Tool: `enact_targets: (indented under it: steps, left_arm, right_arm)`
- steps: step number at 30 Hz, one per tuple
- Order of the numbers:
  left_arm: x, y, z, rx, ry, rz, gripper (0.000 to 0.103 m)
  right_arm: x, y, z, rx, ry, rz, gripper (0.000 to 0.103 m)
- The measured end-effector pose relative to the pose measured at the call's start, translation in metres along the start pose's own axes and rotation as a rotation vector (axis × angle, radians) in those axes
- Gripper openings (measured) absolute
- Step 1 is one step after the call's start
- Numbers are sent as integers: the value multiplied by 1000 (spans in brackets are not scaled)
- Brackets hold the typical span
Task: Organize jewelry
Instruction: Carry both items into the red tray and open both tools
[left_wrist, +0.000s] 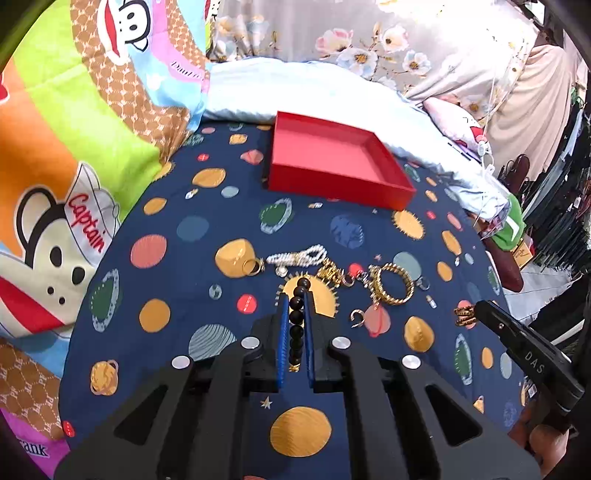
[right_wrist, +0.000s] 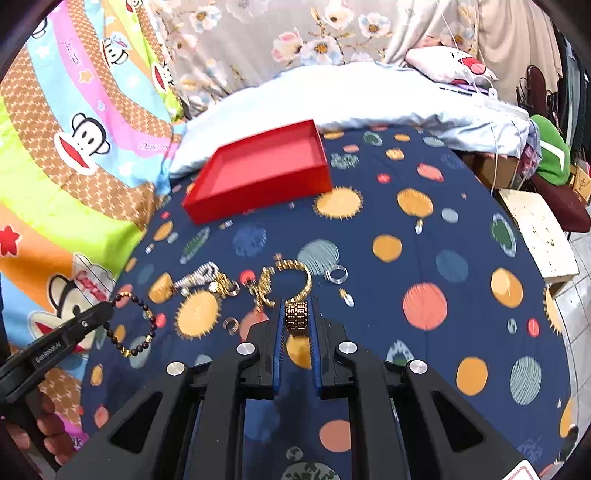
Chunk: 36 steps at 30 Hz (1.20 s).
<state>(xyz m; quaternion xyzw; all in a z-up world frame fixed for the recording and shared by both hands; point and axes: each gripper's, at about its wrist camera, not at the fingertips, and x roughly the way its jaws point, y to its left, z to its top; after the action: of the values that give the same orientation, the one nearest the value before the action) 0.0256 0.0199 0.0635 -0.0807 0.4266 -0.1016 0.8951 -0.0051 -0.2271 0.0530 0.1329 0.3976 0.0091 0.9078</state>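
My left gripper (left_wrist: 295, 299) is shut on a black bead bracelet (left_wrist: 297, 314), held above the planet-print sheet; the bracelet also shows hanging from it in the right wrist view (right_wrist: 131, 325). My right gripper (right_wrist: 297, 306) is shut on a wide gold ring (right_wrist: 297, 317), also visible in the left wrist view (left_wrist: 465, 315). An empty red tray (left_wrist: 328, 162) (right_wrist: 258, 173) lies farther back. On the sheet between lie a pearl piece (left_wrist: 299, 256), a gold bangle (left_wrist: 395, 284), a gold chain piece (left_wrist: 330, 273) and small rings (left_wrist: 253, 266).
A cartoon-monkey quilt (left_wrist: 74, 147) rises on the left. A pale blue blanket (left_wrist: 332, 92) is bunched behind the tray. A silver ring (right_wrist: 337, 274) lies right of the bangle. The bed edge, a wooden board (right_wrist: 539, 236) and clutter are at the right.
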Motion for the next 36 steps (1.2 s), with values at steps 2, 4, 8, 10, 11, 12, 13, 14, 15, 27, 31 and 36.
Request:
enact_targets:
  steps: [2, 4, 8, 10, 11, 12, 13, 14, 15, 27, 31, 36]
  left_arm:
    - [-2, -2, 6, 3, -9, -6, 7]
    - [-3, -4, 13, 6, -19, -12, 7]
    - [1, -10, 34, 20, -40, -24, 7]
    - [5, -13, 47, 28, -49, -33, 7]
    - [7, -14, 52, 32, -53, -37, 7]
    - [12, -18, 63, 40, -61, -45, 7]
    - [14, -19, 69, 44, -68, -49, 7]
    - [20, -22, 80, 51, -78, -56, 7]
    - [24, -23, 88, 54, -83, -61, 7]
    - [135, -41, 220, 99, -131, -62, 7]
    - [182, -40, 251, 108, -119, -38, 7]
    - [236, -30, 276, 90, -81, -5, 7]
  right_arm:
    - [-2, 0, 7, 1, -9, 15, 11]
    - [-3, 1, 16, -4, -19, 23, 11]
    - [0, 0, 40, -6, -31, 52, 11]
    - [4, 1, 53, -15, -40, 57, 11]
    - [7, 2, 60, -20, -43, 61, 11]
    - [12, 3, 70, -26, -49, 66, 11]
    - [14, 5, 77, -30, -55, 70, 11]
    - [21, 6, 90, -39, -63, 74, 11]
    - [25, 8, 97, -45, -68, 77, 11]
    - [169, 25, 242, -110, -46, 83, 11]
    - [223, 22, 271, -97, 21, 88, 11]
    - [273, 18, 284, -94, 83, 65, 11]
